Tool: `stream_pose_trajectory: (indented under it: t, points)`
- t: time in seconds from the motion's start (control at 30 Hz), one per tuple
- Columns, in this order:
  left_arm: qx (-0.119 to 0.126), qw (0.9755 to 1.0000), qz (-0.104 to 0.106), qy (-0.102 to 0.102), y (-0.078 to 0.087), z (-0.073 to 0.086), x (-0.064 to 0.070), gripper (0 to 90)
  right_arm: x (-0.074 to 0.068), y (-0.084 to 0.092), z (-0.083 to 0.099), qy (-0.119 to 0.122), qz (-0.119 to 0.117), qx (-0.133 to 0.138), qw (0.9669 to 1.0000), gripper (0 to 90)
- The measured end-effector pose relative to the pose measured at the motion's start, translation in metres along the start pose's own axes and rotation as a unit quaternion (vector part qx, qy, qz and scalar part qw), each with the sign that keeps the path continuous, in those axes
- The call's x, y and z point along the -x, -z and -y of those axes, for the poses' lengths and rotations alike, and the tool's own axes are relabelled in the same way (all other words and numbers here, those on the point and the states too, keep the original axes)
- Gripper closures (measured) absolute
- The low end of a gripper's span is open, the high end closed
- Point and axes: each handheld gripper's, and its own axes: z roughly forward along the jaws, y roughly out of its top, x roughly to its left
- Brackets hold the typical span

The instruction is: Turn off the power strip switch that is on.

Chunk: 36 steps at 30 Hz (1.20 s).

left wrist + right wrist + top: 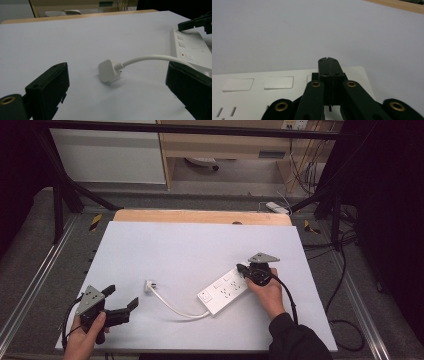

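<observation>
Left gripper (120, 301), fingers spread wide, empty, near tabletop's (165, 245) front-left corner, aimed at small white plastic plug (108, 70). Right gripper (243, 268), fingers closed together, presses white rectangular power strip (223, 291) right of centre. Advice: pin strip firmly, close squarely across plug's flat sides.

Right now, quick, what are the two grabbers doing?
Left gripper: open, holding nothing, plug ahead of it.
Right gripper: closed, empty, its tip over the power strip.
</observation>
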Motion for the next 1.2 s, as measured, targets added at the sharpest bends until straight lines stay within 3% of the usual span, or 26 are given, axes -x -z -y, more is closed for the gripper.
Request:
stream_pose_trajectory:
  t: [0.4, 0.67, 0.77, 0.8, 1.2]
  points:
    - [-0.001, 1.0000, 0.000, 0.000, 0.0000, 0.0001, 0.0000, 5.2, 0.0020, 0.0004, 0.0037, -0.006, -0.006, 0.012, 0.9999, 90.0]
    - [0.001, 1.0000, -0.002, -0.001, 0.0002, 0.0001, 0.0001, 5.2, 0.0030, 0.0004, 0.0051, -0.004, 0.003, 0.010, 0.9999, 90.0]
    - [0.000, 1.0000, -0.002, 0.000, 0.0000, 0.0001, 0.0002, 5.2, 0.0099, 0.0032, 0.0079, -0.021, 0.008, 0.013, 0.9997, 90.0]
    - [-0.001, 1.0000, -0.002, -0.001, -0.0005, 0.0002, 0.0002, 5.2, 0.0100, 0.0046, 0.0081, -0.011, 0.005, 0.010, 0.9999, 90.0]
    - [0.004, 1.0000, -0.005, 0.003, 0.0000, -0.0001, -0.0005, 5.2, 0.0072, 0.0053, 0.0058, -0.005, 0.003, 0.019, 0.9998, 90.0]
